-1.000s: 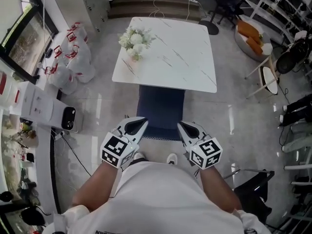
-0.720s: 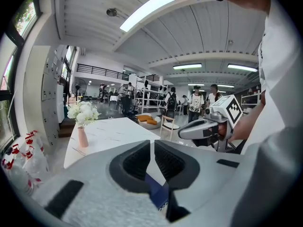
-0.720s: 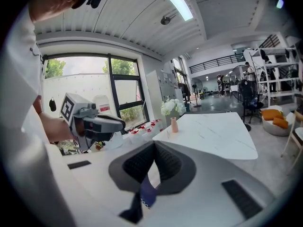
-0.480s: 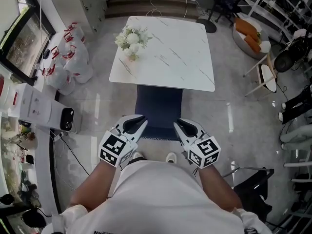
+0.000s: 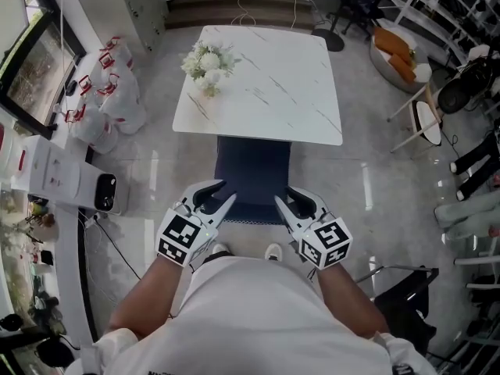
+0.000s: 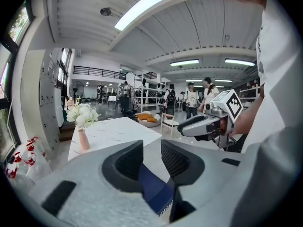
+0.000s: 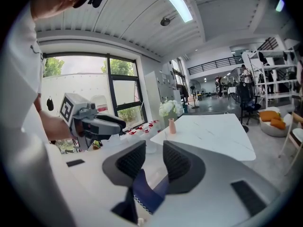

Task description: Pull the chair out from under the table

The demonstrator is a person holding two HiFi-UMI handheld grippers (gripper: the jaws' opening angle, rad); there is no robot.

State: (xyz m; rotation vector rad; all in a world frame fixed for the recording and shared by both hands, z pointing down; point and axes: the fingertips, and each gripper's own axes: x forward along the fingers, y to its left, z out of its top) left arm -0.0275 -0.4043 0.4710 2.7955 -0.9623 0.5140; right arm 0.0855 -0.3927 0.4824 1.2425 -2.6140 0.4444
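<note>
A dark blue chair (image 5: pixel 254 174) stands pushed partly under the white marble table (image 5: pixel 266 76), its back edge toward me. My left gripper (image 5: pixel 215 200) is at the back's left corner and my right gripper (image 5: pixel 287 203) at its right corner. Both pairs of jaws have just been opening and now stand apart. In the left gripper view the blue fabric (image 6: pixel 154 193) shows in the gap of my left gripper (image 6: pixel 151 160), with no pad pressing on it. The right gripper view shows the same: blue fabric (image 7: pixel 147 193) lies in the gap of the right gripper (image 7: pixel 154 160).
A vase of white flowers (image 5: pixel 207 62) stands on the table's far left corner. White bags with red print (image 5: pixel 109 92) and a white appliance (image 5: pixel 105 191) lie on the floor at the left. A black stand (image 5: pixel 406 303) is at the lower right. My shoes (image 5: pixel 273 252) are just behind the chair.
Both grippers' jaws have gone from shut to apart at the chair's back corners. Hands, chair and table keep their places.
</note>
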